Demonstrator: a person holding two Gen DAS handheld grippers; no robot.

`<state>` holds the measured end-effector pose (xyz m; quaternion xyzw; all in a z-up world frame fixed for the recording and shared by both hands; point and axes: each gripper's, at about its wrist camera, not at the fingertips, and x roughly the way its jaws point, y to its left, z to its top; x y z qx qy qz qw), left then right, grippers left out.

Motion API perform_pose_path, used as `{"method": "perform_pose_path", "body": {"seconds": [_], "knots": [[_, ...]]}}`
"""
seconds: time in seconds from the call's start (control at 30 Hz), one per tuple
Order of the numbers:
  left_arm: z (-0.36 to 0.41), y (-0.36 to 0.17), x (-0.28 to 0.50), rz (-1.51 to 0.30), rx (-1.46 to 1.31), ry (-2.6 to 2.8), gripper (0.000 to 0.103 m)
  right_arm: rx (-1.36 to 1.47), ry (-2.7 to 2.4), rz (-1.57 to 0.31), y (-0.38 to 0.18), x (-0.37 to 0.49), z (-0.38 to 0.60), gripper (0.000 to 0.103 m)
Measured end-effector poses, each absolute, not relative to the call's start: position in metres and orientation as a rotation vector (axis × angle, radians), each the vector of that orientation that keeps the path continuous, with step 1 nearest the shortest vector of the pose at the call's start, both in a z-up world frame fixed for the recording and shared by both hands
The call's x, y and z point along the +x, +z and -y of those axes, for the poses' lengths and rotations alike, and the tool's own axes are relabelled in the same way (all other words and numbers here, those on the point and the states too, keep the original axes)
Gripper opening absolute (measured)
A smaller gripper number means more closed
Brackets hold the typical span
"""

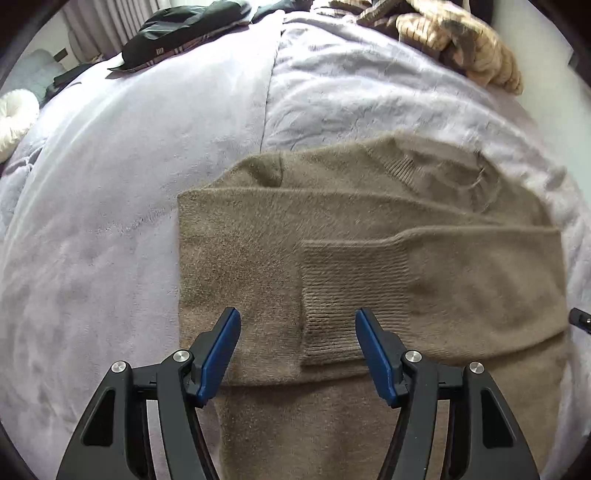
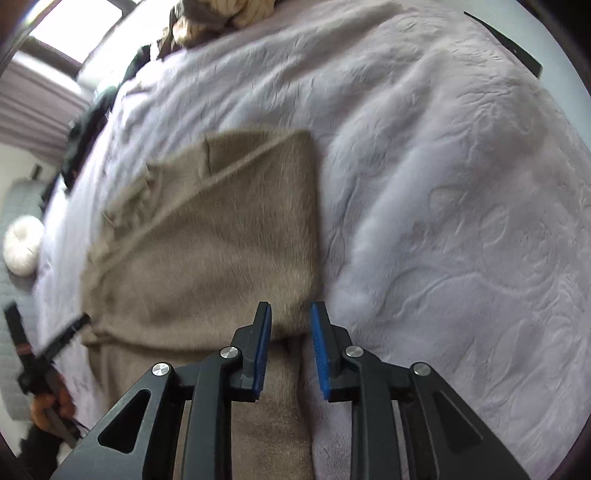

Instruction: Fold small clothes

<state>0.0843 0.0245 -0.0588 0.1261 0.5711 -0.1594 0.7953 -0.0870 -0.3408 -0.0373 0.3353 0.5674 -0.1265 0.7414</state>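
A brown fuzzy sweater (image 1: 369, 240) lies on a lilac blanket (image 1: 110, 221), its sleeves folded across the body, a ribbed cuff (image 1: 351, 295) on top. My left gripper (image 1: 297, 314) is open and empty, hovering over the cuff and near sleeve. In the right wrist view the same sweater (image 2: 221, 240) lies left of centre. My right gripper (image 2: 290, 310) is open with a narrow gap, empty, above the sweater's right edge. The left gripper's tip (image 2: 66, 336) shows at the left.
The lilac blanket (image 2: 461, 221) covers the bed. A dark garment pile (image 1: 184, 29) lies at the far left, a tan striped heap (image 1: 461, 40) at the far right. A white round cushion (image 1: 14, 118) sits off the bed's left side.
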Motion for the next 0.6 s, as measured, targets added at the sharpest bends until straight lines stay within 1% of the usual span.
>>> {"method": "perform_pose_path", "body": {"seconds": [0.1,0.23,0.33,0.6], "knots": [[-0.021,-0.075,0.086,-1.266,0.320,-0.308,0.066,0.714,-0.317,-1.311,-0.052,-0.086,0.335,0.024],[-0.020,-0.073,0.082,-1.245,0.333,-0.317,0.066,0.691,-0.332,-1.312,-0.056,-0.085,0.332,0.025],[-0.022,-0.069,0.079,-1.254,0.320,-0.318,0.066,0.661,-0.331,-1.318,-0.054,-0.087,0.331,0.027],[-0.026,-0.064,0.068,-1.280,0.318,-0.334,0.066,0.698,-0.352,-1.302,-0.047,-0.095,0.325,0.028]]}}
